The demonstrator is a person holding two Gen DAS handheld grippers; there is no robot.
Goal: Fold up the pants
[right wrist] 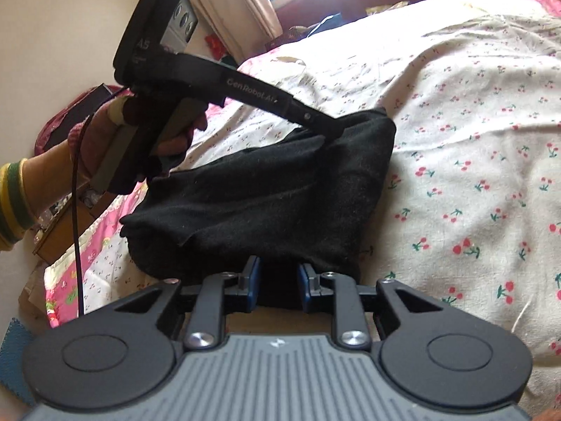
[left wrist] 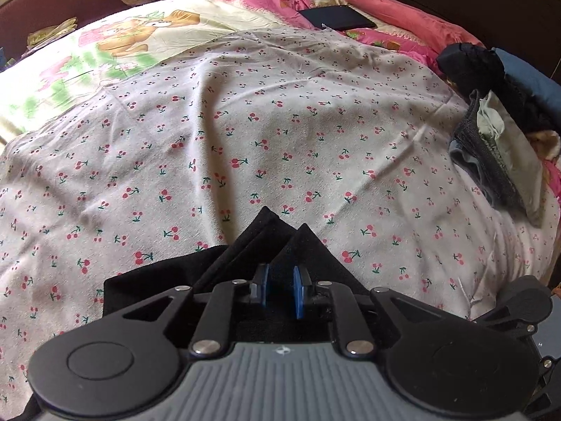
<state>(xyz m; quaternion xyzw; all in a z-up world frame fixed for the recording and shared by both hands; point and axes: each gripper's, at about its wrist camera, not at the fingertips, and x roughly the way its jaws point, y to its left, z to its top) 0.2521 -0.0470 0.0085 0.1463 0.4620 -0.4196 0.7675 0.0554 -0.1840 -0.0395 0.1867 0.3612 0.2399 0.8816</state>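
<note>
— Left wrist view: left gripper (left wrist: 280,289) clenched on black pants (left wrist: 270,238), folds bunched between the blue pads (left wrist: 297,294).
— And from the right wrist?
— Right gripper (right wrist: 279,282) grasping the pants' near edge; pants (right wrist: 273,189) lifted over the cherry-print sheet (right wrist: 473,161) on the bed, far corner pinched by the left gripper (right wrist: 336,129).
</note>
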